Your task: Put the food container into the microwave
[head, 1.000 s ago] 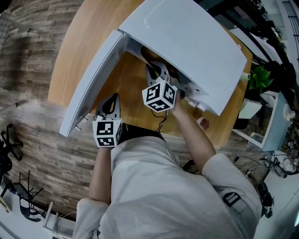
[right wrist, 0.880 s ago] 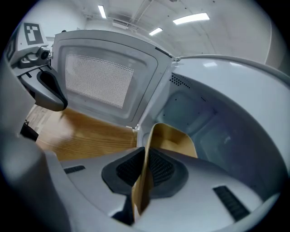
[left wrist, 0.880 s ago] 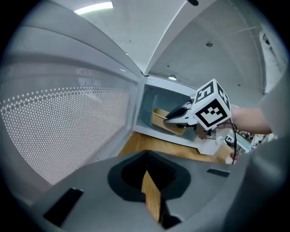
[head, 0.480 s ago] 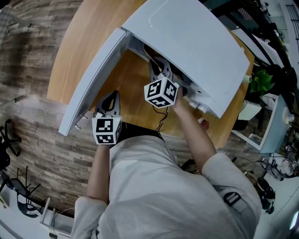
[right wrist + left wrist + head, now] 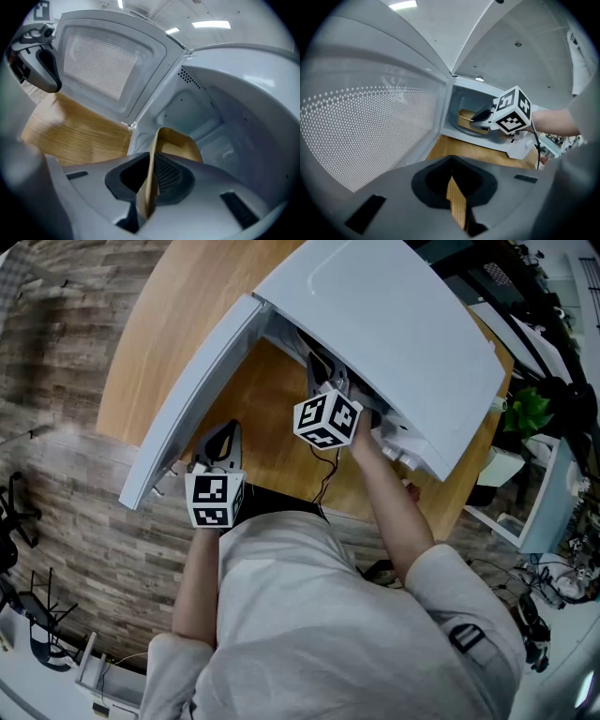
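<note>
Count, as seen:
- One white box-shaped microwave (image 5: 394,324) with one perforated-window door (image 5: 187,399).
- One tan thin-walled food container (image 5: 180,143).
- Two grey hand-held grippers: left gripper (image 5: 457,206) and right gripper (image 5: 149,187).
- Two black-and-white marker cubes: left cube (image 5: 215,502) and right cube (image 5: 325,420).
- One round light-wood table (image 5: 187,296).
- One green leafy plant (image 5: 527,412).
- One person in a grey shirt (image 5: 309,615), with two bare forearms showing.
</note>
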Action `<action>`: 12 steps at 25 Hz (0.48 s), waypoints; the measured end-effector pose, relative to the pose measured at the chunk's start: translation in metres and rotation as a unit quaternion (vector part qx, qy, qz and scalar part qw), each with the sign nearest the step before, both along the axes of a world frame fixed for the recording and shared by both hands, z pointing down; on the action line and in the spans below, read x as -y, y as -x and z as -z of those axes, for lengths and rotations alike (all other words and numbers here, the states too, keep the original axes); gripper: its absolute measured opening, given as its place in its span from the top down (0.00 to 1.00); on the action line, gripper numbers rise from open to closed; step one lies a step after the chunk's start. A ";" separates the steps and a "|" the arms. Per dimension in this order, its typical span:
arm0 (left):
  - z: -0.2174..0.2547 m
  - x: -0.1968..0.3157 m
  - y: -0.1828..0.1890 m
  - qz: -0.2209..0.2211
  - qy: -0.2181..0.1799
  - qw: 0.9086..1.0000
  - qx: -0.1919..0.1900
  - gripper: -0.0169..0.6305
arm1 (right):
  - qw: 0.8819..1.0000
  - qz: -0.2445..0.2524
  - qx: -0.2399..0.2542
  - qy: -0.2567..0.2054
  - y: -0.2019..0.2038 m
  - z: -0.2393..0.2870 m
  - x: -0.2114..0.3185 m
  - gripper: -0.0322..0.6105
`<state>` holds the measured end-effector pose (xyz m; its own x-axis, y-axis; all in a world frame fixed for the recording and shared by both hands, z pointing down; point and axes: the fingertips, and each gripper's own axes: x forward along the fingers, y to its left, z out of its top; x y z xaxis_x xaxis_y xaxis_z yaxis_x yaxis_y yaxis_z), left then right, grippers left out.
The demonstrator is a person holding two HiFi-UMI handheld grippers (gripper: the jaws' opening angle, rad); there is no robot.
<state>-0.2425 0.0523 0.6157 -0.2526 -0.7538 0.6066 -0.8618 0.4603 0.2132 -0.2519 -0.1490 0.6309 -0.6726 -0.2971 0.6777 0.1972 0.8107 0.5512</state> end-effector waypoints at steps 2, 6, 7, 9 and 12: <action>-0.001 -0.001 -0.001 -0.002 0.001 1.000 -0.004 0.96 | 1.000 -0.001 -0.002 -0.007 0.001 -0.001 0.003 0.89; -0.002 0.001 -0.005 -0.006 0.001 1.000 -0.005 0.96 | 1.000 -0.002 -0.007 -0.024 0.001 -0.003 0.010 0.89; -0.002 0.001 -0.006 -0.007 0.001 1.000 -0.005 0.95 | 1.000 -0.002 -0.008 -0.028 0.001 -0.004 0.011 0.89; -0.002 0.001 -0.006 -0.007 0.002 1.000 -0.006 0.96 | 0.999 0.000 -0.008 -0.036 0.003 -0.004 0.013 0.88; -0.003 0.000 -0.007 -0.008 0.003 1.000 -0.005 0.96 | 0.999 0.001 -0.009 -0.048 0.004 -0.004 0.017 0.88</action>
